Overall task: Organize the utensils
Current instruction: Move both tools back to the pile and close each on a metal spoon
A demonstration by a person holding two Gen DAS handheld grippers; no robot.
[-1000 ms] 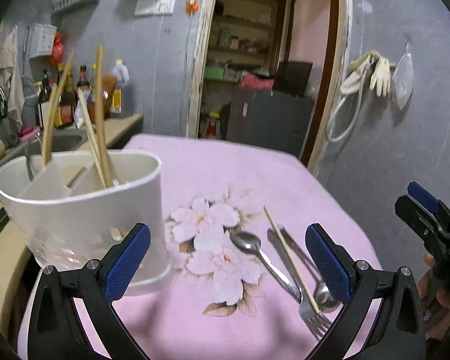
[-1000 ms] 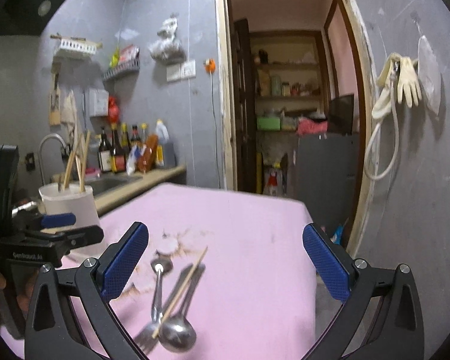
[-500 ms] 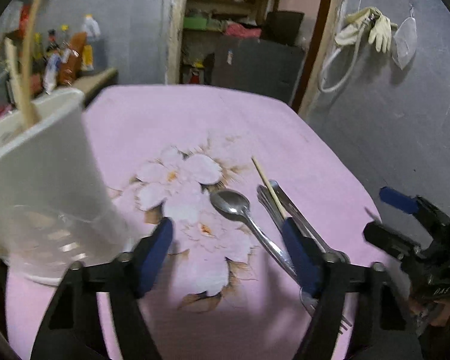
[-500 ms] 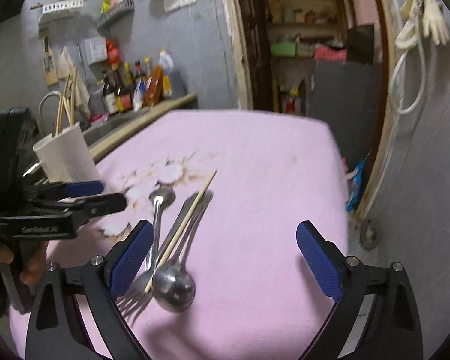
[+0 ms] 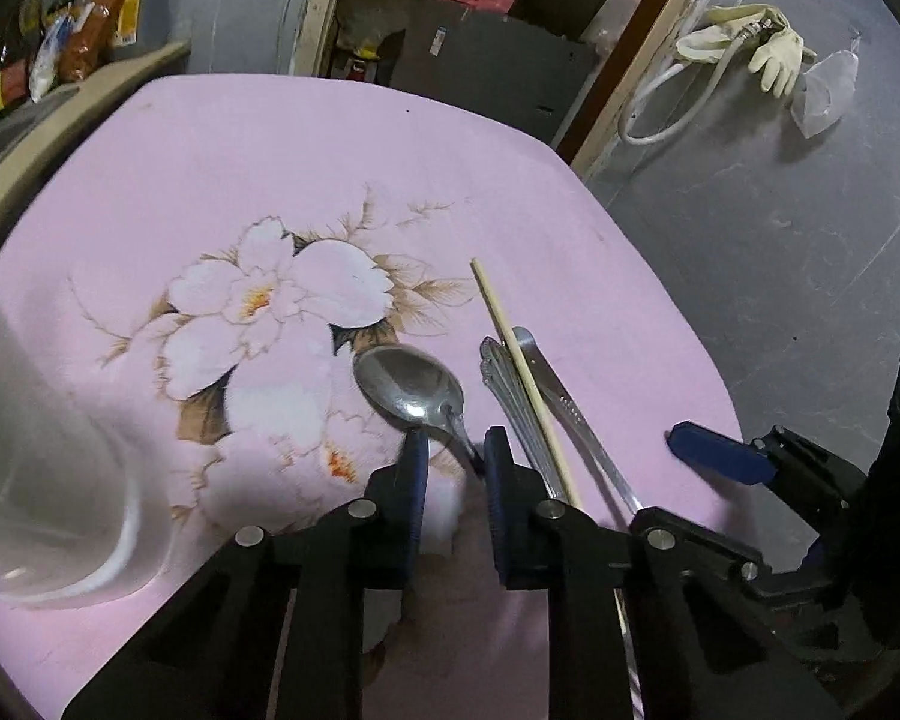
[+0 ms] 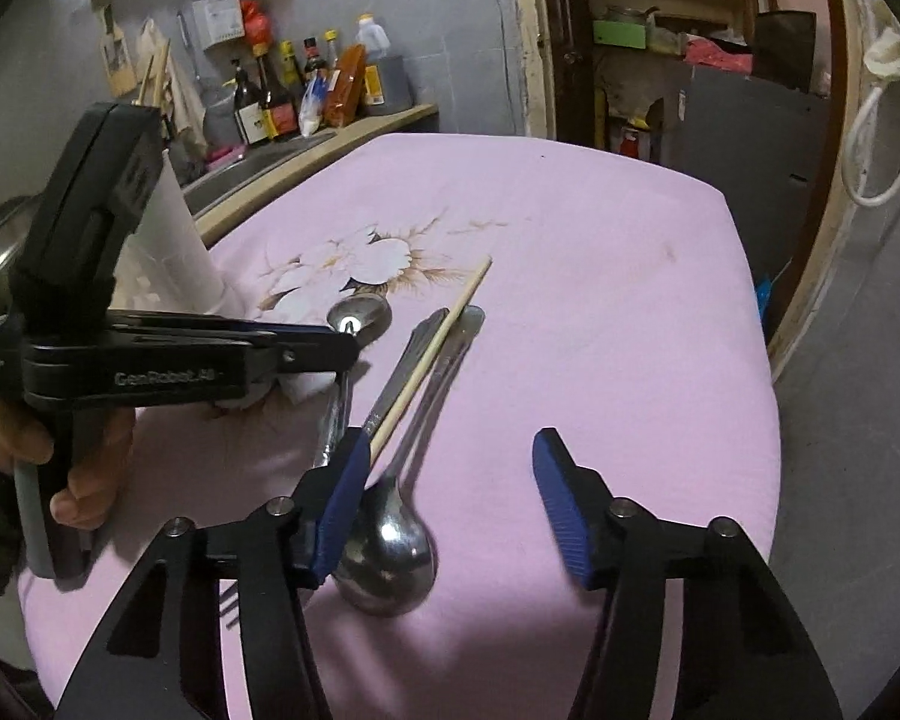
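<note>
L gripper (image 5: pixel 455 456) jaws narrow, straddling handle of spoon (image 5: pixel 411 387) on pink cloth (image 5: pixel 210 168), contact unclear. R gripper (image 6: pixel 450 480) wide, over chopstick (image 6: pixel 432 339) w/ other cutlery; white holder (image 5: pixel 42 450) at left.

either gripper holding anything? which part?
Left gripper is narrowed around the spoon at its neck, just behind the bowl; contact unclear. Right gripper holds nothing.

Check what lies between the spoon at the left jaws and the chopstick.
A fork handle lies there, close beside the chopstick, shown in the left wrist view.
</note>
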